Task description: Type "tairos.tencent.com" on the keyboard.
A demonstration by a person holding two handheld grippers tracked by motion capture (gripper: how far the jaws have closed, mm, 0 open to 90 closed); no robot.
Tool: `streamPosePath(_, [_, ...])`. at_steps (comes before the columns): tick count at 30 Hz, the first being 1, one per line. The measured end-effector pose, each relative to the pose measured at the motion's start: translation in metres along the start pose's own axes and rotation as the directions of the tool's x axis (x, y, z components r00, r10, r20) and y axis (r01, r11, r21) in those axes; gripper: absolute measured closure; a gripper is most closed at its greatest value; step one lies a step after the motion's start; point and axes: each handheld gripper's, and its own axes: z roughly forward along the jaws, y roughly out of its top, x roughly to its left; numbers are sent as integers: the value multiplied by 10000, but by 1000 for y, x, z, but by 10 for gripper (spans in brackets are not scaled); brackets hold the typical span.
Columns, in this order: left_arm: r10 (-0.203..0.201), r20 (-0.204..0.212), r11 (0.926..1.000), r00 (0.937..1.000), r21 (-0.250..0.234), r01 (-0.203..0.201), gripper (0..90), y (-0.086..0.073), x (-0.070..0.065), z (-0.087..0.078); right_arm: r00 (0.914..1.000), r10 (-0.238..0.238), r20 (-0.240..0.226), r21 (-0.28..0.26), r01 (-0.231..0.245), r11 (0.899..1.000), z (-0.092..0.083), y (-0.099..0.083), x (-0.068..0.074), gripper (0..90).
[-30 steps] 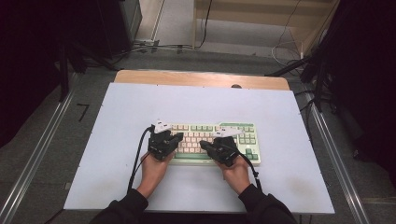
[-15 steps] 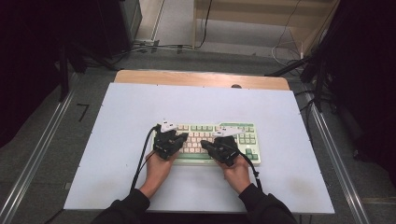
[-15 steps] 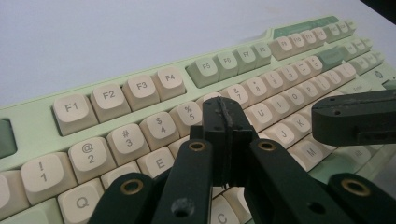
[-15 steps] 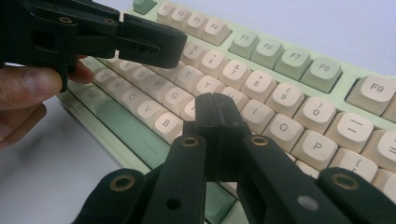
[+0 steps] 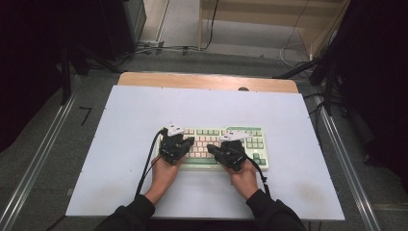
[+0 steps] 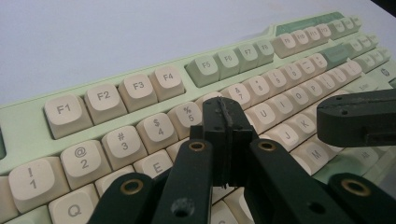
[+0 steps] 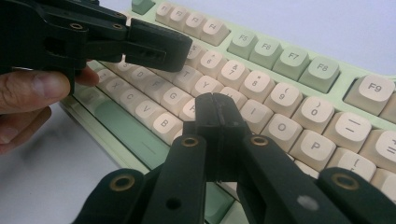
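- Both my grippers sit over the keyboard (image 5: 214, 144), which lies on the near middle of the white surface (image 5: 120, 125).
- Left gripper (image 6: 224, 116): jaws clenched, nothing between them, above the left keys.
- Right gripper (image 7: 217, 112): jaws clenched, likewise bare, over the keys further right.

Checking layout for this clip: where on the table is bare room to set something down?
Free: the white table left of the keyboard, right of it, and the band behind it. Crowded: the front middle, where both hands hold grippers over the keys.
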Motion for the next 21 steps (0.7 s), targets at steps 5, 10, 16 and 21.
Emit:
streamPosePath(5, [45,18,10000,10000,19,-45,900,1,-1,1,10000,-4,-5,-6,4,10000,0,0,0,873])
streamPosePath(10, [64,-17,10000,10000,61,-64,900,1,-2,2,10000,-6,-8,-9,6,10000,0,0,0,873])
streamPosePath(16, [115,-42,9998,9999,171,-114,900,0,-2,5,10000,6,-3,28,-6,10000,0,0,0,873])
streamPosePath(21, [124,-50,9998,9999,170,-123,900,1,-3,5,10000,3,-8,38,-3,10000,1,0,1,873])
